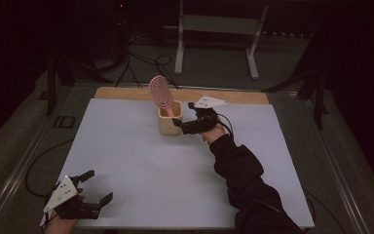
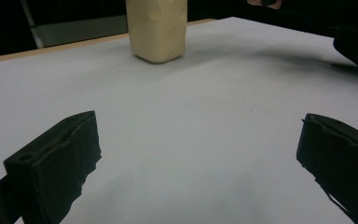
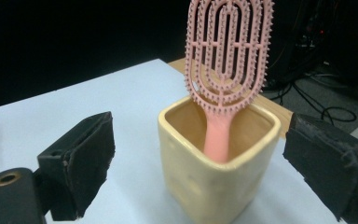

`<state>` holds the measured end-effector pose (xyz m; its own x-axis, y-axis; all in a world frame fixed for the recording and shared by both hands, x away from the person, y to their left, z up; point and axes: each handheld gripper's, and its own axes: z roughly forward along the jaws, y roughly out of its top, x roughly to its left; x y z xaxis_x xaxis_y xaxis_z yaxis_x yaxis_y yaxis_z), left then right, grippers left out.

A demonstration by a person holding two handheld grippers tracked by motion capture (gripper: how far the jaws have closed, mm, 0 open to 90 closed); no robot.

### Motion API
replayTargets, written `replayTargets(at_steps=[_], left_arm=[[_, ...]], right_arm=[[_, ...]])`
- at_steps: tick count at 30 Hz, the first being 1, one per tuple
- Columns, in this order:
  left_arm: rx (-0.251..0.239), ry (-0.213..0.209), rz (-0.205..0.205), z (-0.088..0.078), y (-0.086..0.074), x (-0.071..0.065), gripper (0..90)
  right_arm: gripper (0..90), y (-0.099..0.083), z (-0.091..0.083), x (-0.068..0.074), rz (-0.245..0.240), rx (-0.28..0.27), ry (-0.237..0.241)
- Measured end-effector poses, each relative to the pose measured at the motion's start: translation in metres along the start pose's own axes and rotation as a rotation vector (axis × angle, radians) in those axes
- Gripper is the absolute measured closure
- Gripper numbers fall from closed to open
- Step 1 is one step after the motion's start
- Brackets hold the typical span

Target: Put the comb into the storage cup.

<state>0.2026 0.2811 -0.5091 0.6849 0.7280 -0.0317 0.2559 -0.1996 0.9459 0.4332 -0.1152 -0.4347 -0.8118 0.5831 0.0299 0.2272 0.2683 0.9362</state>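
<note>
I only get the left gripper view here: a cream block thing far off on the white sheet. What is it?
Observer: A cup, open-topped, with a pink hairbrush standing in it, handle down.
Operator: Is anybody near it?
Observer: Yes, the right gripper is beside the cup, jaws open on either side of it, not touching.
Operator: And my own gripper?
Observer: The left gripper sits open at the near left corner of the white sheet.

Pink hairbrush [image 3: 227, 56]; pale-yellow cup [image 3: 214, 175]
</note>
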Motion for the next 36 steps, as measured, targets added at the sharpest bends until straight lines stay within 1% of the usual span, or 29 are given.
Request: replayTargets(at_steps=[2,3,4,5,7,10,11,13,15,17,18,20,23,26,27,28,31,34,35,36], left_arm=[[0.004,0.0,-0.002,0.0,0.0,0.0,0.0],[0.003,0.0,0.0,0.0,0.0,0.0,0.0],[0.002,0.001,0.001,0.0,0.0,0.0,0.0],[0.0,0.001,-0.001,0.0,0.0,0.0,0.0],[0.004,0.001,-0.003,0.001,0.0,0.0,0.0],[-0.001,0.002,-0.003,0.001,0.0,0.0,0.0],[0.001,0.0,-0.003,0.001,0.0,0.0,0.0],[0.01,0.001,0.001,0.001,-0.001,0.0,0.0],[0.001,0.003,-0.003,0.001,0.0,0.0,0.0],[0.005,0.002,-0.002,0.001,-0.001,0.0,0.0],[0.01,0.003,0.0,0.001,-0.001,0.0,0.0],[0.005,0.002,0.0,0.001,0.0,0.0,0.0],[0.01,0.002,0.002,0.001,-0.001,0.0,0.0],[0.004,0.002,0.002,0.001,0.0,0.0,0.0],[0.005,0.0,0.002,0.001,0.0,0.0,0.0],[0.009,0.001,0.003,0.001,-0.001,-0.001,0.0],[0.003,0.002,0.004,0.001,0.0,-0.001,0.0],[0.009,0.001,0.002,0.001,-0.001,-0.001,0.0],[0.008,0.001,0.002,0.001,-0.001,-0.001,0.0],[0.006,0.002,0.006,0.001,0.0,-0.001,0.0]], right_arm=[[8.6,0.001,-0.004,0.0,0.005,0.009,-0.006],[8.6,0.001,-0.006,-0.001,0.002,0.011,0.006],[8.6,0.001,-0.008,-0.001,0.008,0.016,0.011],[8.6,0.001,-0.01,-0.002,0.005,0.014,0.008],[8.7,0.002,-0.014,-0.004,0.003,0.02,0.037],[8.7,0.0,-0.019,-0.005,-0.028,0.033,0.014],[8.7,0.0,-0.021,-0.005,-0.022,0.044,0.03],[8.7,-0.002,-0.025,-0.004,-0.033,0.065,0.039],[8.7,-0.005,-0.029,-0.004,-0.035,0.074,0.05],[8.6,-0.008,-0.032,-0.004,-0.048,0.077,0.057],[8.6,-0.01,-0.034,-0.003,-0.039,0.082,0.061],[8.7,-0.012,-0.037,-0.002,-0.052,0.085,0.059],[8.7,-0.015,-0.043,-0.002,-0.055,0.083,0.064],[8.7,-0.018,-0.048,-0.001,-0.048,0.075,0.062],[8.7,-0.019,-0.05,-0.001,-0.055,0.074,0.063],[8.7,-0.02,-0.051,0.0,-0.059,0.08,0.055],[8.7,-0.026,-0.057,0.0,-0.063,0.078,0.047],[8.7,-0.033,-0.062,-0.001,-0.067,0.078,0.041],[8.7,-0.035,-0.065,0.0,-0.054,0.082,0.039],[8.7,-0.037,-0.067,-0.001,-0.054,0.08,0.036]])
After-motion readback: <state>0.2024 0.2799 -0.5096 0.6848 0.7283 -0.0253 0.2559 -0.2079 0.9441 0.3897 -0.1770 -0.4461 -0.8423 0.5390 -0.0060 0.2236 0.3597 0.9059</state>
